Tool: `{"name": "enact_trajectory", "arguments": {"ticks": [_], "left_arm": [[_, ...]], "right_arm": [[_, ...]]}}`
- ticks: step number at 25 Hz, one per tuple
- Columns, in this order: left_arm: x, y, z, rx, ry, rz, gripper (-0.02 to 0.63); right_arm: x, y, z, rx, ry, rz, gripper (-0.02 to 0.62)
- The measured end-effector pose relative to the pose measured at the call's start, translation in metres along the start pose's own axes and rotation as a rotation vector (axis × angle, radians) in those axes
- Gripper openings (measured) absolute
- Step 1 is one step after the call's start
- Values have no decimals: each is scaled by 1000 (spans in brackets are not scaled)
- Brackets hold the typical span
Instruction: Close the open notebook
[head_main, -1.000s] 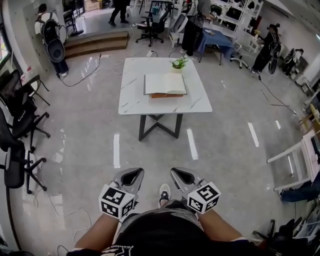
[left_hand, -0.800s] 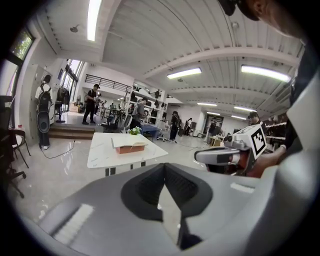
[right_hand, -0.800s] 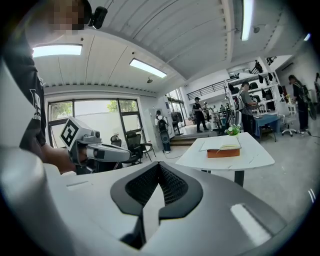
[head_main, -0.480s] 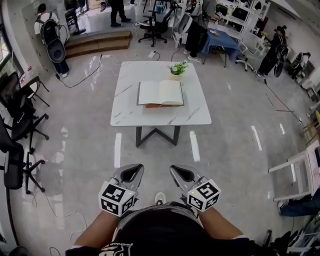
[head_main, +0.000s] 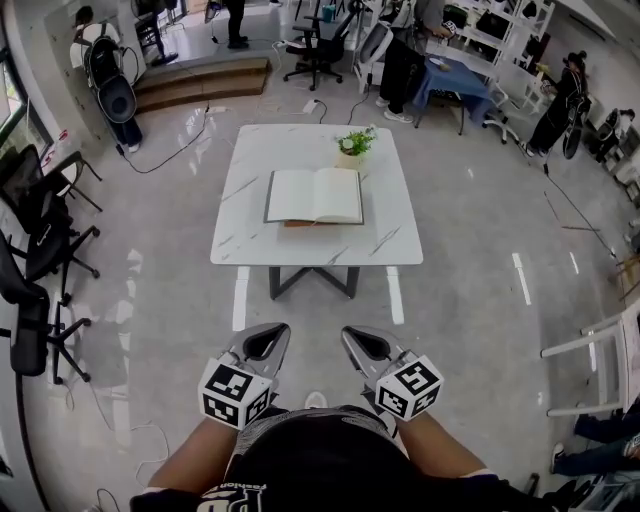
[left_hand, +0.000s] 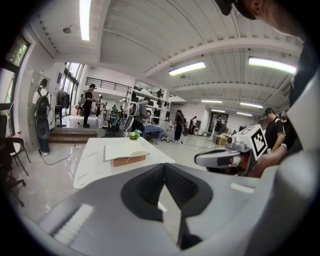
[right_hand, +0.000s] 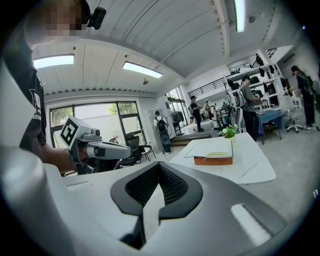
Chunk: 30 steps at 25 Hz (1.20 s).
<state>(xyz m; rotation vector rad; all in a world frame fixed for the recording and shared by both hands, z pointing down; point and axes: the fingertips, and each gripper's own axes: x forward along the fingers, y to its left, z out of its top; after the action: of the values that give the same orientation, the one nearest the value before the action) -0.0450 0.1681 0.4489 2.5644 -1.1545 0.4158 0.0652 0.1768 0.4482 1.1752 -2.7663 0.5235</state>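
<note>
The shiny grey floor (head_main: 450, 300) is the biggest thing here. The white worktop (head_main: 250, 235) stands on it, in front of the person (head_main: 320, 465). The worktop is well apart from the person, so I think the job has not started yet.

The notebook (head_main: 314, 195) lies near the middle of the worktop. It is open, with its white pages facing up. It rests on a flat brown block (right_hand: 213, 160), which lifts it a little off the worktop. I think that makes the edge of a cover easier to get under.

The left gripper (head_main: 268, 338) and the right gripper (head_main: 362, 342) are held side by side, low and close to the person, far from the worktop. Both point toward the worktop. The fingers of each one are clenched tight together, with nothing between them. I think they are shut because there is nothing to hold yet. They must get to the worktop first, and then one half of the notebook can be flipped over the other.

A small white pot (head_main: 350, 150) stands on the worktop just behind the notebook. A green plant (head_main: 358, 133) grows in it. The pot is close to the notebook, so a big swing could knock it over.
</note>
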Motion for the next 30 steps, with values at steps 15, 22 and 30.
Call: {"name": "enact_trajectory", "arguments": {"ticks": [15,22,30], "left_arm": [[20,12,-6,-27,25,26,57],[38,27,5,-23,16,9,57],[58,49,14,-24,22,3,57]], "right_arm": [[15,-20,-9,20,28,28,0],[24,-33,-1,13,26,7,0],[44,-52,3,19,46,-6,0]]}}
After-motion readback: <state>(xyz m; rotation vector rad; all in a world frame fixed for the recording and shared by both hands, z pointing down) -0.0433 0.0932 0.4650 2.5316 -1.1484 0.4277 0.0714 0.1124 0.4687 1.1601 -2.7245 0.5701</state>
